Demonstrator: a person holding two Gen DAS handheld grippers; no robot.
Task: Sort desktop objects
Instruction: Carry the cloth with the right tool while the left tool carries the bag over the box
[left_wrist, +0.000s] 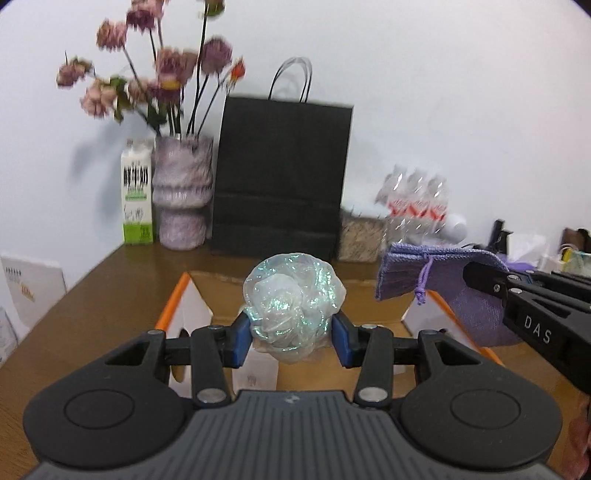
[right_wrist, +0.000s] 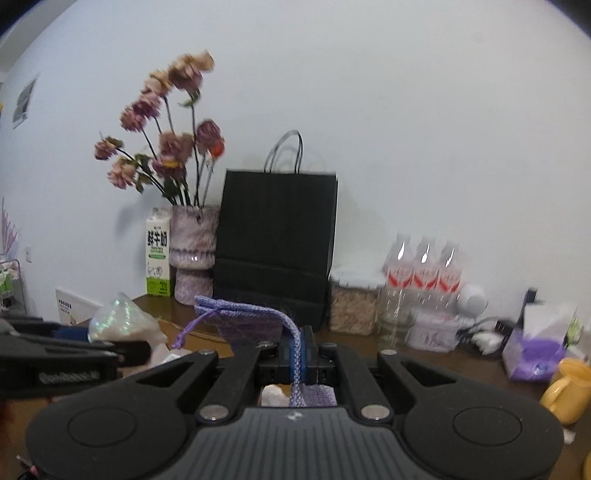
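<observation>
My left gripper (left_wrist: 291, 336) is shut on an iridescent cellophane rose (left_wrist: 293, 301), squeezed between the blue pads and held above an open cardboard box (left_wrist: 192, 314) with orange-edged flaps. My right gripper (right_wrist: 298, 356) is shut on the edge of a purple drawstring pouch (right_wrist: 247, 319), whose fabric runs down through the closed pads. From the left wrist view the pouch (left_wrist: 443, 284) hangs at the right of the rose, over the box's right side, with the right gripper's black fingers (left_wrist: 491, 282) clamped on it. In the right wrist view the rose (right_wrist: 122, 319) and left gripper sit at the left.
Along the wall stand a milk carton (left_wrist: 137, 195), a vase of dried flowers (left_wrist: 183, 192), a black paper bag (left_wrist: 280, 177), a clear jar of flakes (right_wrist: 352, 302) and several water bottles (right_wrist: 423, 277). A tissue pack (right_wrist: 533, 350) and yellow mug (right_wrist: 567, 389) lie at right.
</observation>
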